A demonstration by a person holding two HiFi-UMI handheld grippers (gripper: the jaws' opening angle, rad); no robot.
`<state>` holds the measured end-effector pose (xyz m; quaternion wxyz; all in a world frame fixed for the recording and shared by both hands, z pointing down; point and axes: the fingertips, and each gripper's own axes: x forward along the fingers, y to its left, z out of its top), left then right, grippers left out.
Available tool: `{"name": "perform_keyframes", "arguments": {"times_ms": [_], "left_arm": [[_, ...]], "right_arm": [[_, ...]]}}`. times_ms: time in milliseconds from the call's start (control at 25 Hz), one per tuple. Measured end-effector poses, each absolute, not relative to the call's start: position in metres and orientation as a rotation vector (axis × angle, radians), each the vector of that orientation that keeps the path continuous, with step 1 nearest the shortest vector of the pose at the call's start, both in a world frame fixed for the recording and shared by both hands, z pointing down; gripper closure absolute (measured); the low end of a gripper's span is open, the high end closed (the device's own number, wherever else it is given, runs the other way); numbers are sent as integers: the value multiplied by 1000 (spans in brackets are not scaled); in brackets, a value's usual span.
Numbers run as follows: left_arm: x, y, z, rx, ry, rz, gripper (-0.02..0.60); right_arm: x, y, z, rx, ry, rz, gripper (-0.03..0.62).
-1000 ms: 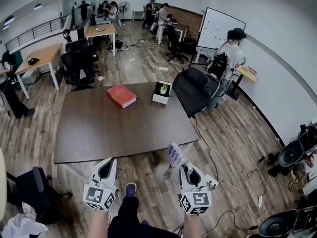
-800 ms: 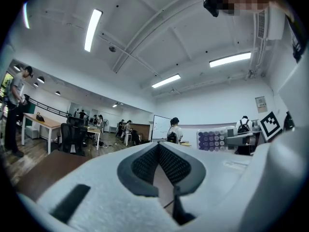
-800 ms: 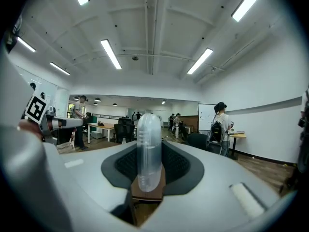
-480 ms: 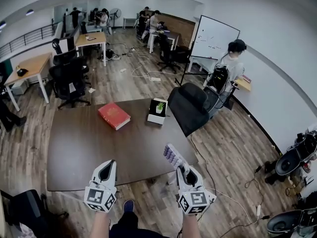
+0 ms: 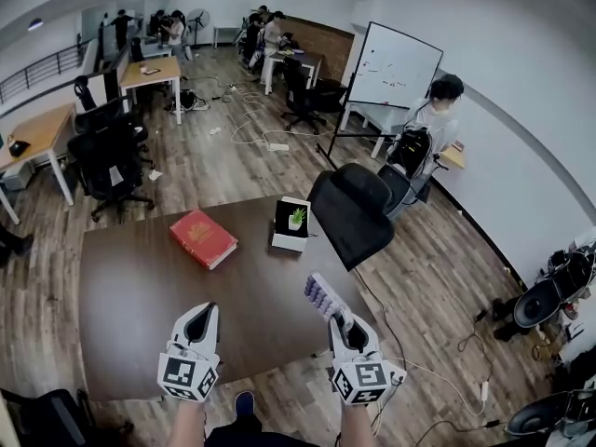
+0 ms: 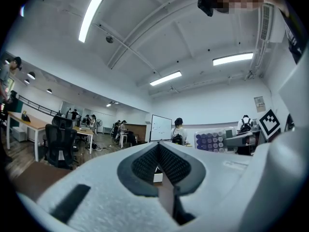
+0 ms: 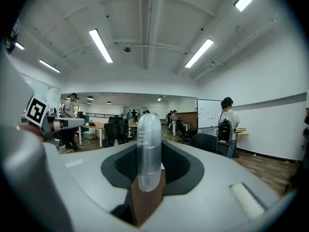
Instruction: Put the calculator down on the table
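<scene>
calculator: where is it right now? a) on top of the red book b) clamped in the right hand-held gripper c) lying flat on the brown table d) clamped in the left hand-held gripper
B: the calculator sits edge-on between the jaws of the right hand-held gripper, held up over the table rather than lying on it. The left hand-held gripper has nothing in its jaws.

No text can be read: marks on the whiteboard [image 5: 395, 66], print on the red book [image 5: 203, 238], keys of the calculator [image 5: 321, 296] and a wall notice [image 6: 259, 103] are too small to be made out.
</scene>
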<state>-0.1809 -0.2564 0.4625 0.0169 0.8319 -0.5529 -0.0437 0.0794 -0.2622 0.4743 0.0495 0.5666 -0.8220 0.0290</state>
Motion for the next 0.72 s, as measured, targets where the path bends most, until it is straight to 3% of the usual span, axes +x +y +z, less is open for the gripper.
{"name": "perform_keyframes", "arguments": {"times_ms": [720], "left_arm": [[-191,-388,458,2666,-1637,-125,586]], "right_arm": [[77,-375,478,1862,-2504,246,477]]}}
